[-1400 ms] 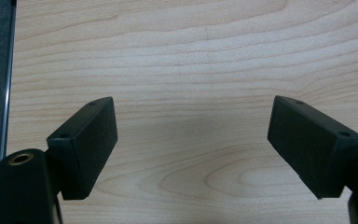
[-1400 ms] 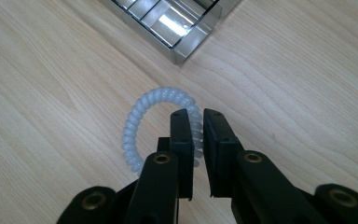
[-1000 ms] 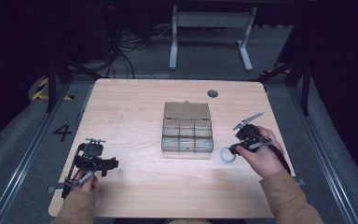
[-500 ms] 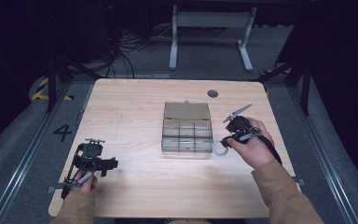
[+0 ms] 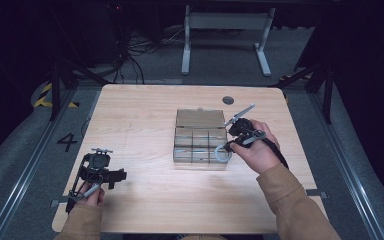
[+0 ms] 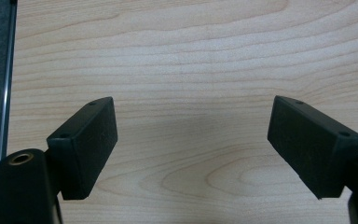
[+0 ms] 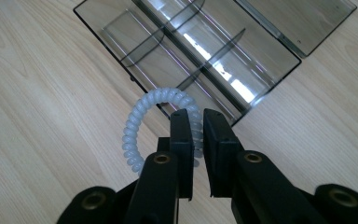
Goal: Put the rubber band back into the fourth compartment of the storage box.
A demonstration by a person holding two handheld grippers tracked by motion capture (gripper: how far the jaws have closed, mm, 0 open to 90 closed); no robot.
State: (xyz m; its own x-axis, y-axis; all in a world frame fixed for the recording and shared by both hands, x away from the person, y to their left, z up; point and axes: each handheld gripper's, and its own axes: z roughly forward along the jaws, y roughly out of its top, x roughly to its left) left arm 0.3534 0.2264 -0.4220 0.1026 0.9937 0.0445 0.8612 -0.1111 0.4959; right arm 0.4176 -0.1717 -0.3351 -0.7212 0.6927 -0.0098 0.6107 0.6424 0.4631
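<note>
Right gripper view | right gripper [image 7: 196, 140] clamped on coil ring [image 7: 142, 128] | ring hangs at box [image 7: 135, 51] corner, compartments just ahead | left gripper [image 6: 193, 144] apart, far off

Left gripper [image 6: 193, 144] agape — right gripper [image 7: 196, 128] clamped

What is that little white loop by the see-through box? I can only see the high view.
Observer: It's a pale spiral hair tie, coiled like a phone cord; the right gripper is shut on one side of it.
Operator: Is it inside the box?
Observer: No. In the right gripper view it hangs at the near corner of the clear divided box, partly over bare table.
Operator: What's the other gripper doing?
Observer: The left gripper has its jaws wide open, with only wood grain between them.
</note>
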